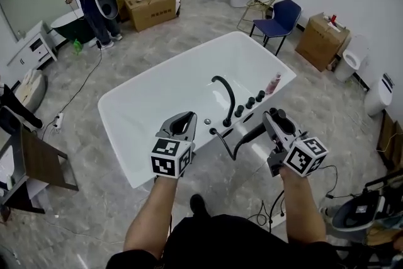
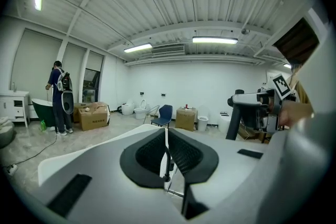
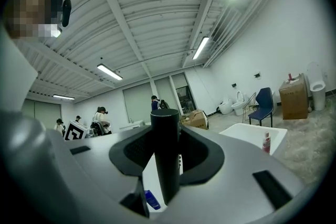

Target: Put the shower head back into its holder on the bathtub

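Shower head (image 1: 253,133): black, stick-shaped, roughly level, clamped in the right hand-held gripper (image 1: 271,116) beside the white bathtub's (image 1: 157,104) near rim. Its black hose (image 1: 235,149) loops below.

Grey floor (image 1: 327,94), white bathtub (image 1: 157,104), blue chair (image 1: 280,14), cardboard box (image 1: 153,7)

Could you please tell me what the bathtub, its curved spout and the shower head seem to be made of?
The bathtub: smooth, seamless white with a soft sheen, probably acrylic or enamel; the look leaves it open.
The curved spout: matte black, thin and rigid, likely coated metal.
The shower head: matte black handle without shine, plastic or coated metal; I cannot tell which.
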